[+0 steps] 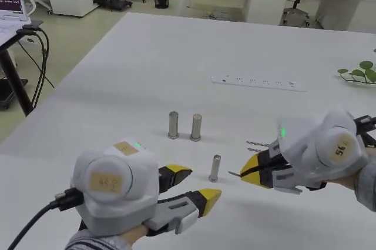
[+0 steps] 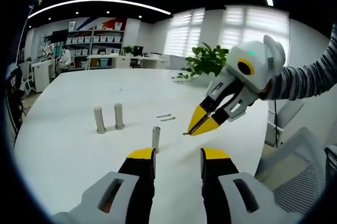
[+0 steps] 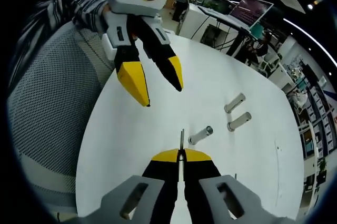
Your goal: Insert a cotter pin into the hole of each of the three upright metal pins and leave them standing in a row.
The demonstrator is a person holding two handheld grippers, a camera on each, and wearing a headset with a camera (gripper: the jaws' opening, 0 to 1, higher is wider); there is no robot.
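A cotter pin (image 3: 182,140) is clamped between the closed fingers of the right gripper (image 3: 180,155). Its thin shaft sticks straight out past the yellow fingertips. Just beyond its free end and a little to one side stands the nearest metal pin (image 3: 200,135), upright on the white tabletop (image 1: 147,62). In the head view a small gap separates the cotter pin's tip from this pin, so the two are near but not touching.

The same pin stands between the two grippers. On its other side the left gripper (image 2: 178,155) has its fingers spread apart with nothing between them. In the left gripper view the pin rises just past the tip of the left-hand finger, at that finger's inner edge rather than in the middle of the gap.

Farther from both sets of fingers, beyond the lone pin, two other metal pins (image 1: 173,125) stand upright side by side, close together but apart.

Two loose cotter pins (image 1: 257,144) lie flat and side by side on the tabletop, just beyond the right gripper's fingers.

Well past all of these a white power strip (image 1: 258,82) lies across the tabletop. A leafy plant (image 1: 359,73) shows at the far edge.
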